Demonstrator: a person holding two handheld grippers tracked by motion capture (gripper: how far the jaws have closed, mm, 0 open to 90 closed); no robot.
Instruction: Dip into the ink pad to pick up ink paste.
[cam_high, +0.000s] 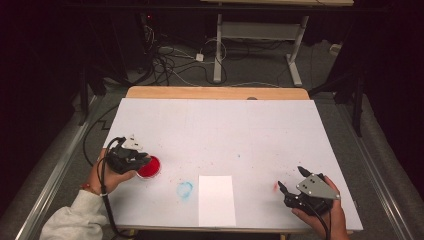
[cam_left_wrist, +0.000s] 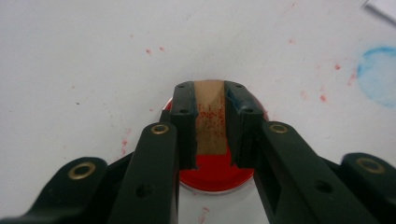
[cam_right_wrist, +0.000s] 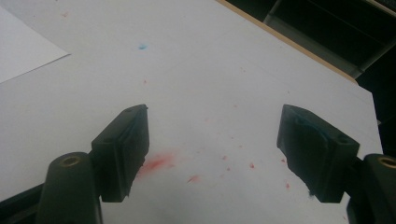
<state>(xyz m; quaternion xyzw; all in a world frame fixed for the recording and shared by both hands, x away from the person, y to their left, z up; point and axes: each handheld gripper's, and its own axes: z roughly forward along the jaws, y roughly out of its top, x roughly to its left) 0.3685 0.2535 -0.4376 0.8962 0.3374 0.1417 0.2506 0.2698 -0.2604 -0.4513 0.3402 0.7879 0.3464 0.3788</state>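
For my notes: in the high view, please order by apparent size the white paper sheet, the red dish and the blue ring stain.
1. white paper sheet
2. red dish, partly hidden by the left gripper
3. blue ring stain, only slightly smaller

No writing, label or number can be read anywhere. The white sheet (cam_high: 216, 200) (near the worktop's front edge) is blank.

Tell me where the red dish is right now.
In the high view the red dish sits near the table's front left, just left of the blue smudge, under the left gripper and its wooden block.
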